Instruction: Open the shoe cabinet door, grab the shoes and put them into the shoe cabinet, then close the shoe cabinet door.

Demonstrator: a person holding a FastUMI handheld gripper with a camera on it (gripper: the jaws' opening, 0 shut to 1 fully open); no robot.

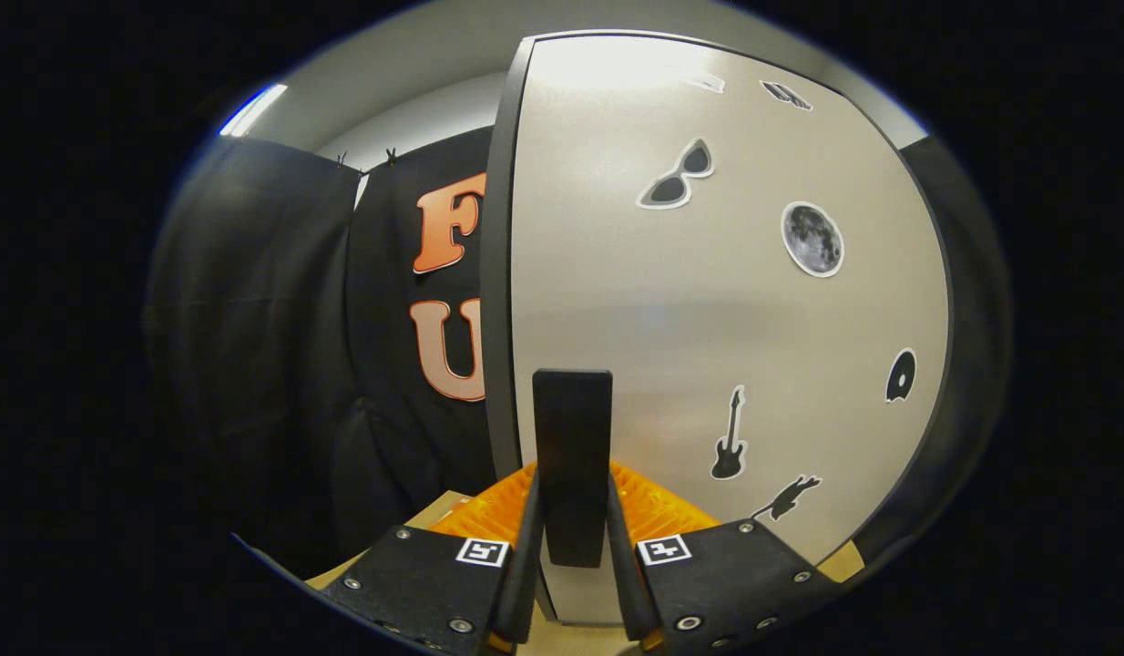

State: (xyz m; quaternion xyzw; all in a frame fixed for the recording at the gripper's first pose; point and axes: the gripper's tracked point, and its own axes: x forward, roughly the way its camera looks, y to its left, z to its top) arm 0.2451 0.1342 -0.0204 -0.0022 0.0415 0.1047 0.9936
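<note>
The gripper (572,519) sits at the bottom centre of the frame, its two fingers (530,533) closed in on a dark upright handle (572,456) — one finger on each side of it, both pressing against it. The handle rises from between the fingers to roughly the middle of the frame and belongs to the pale cabinet door (708,319), which takes up the centre and right of the picture.

The door is light grey with a darker edge (498,301) running down its left side, just left of the handle. Several stickers are on its face: a pair of sunglasses (679,175) in the upper middle, a round moon (812,239) to the right of them, a guitar (729,448) lower down just right of the handle, a second, tilted guitar (785,497) below and right of that, and a small dark disc (900,375) near the door's right edge. Two more stickers near the top of the door are too small to make out.

To the left of the door hangs the black cloth wall (252,346) of the booth, with a pale ceiling (416,91) and a strip light (252,109) in the upper left. A bit of light brown floor (444,506) shows at the lower left, beside the fingers. The inside of the cabinet is hidden — the door's face covers it.
</note>
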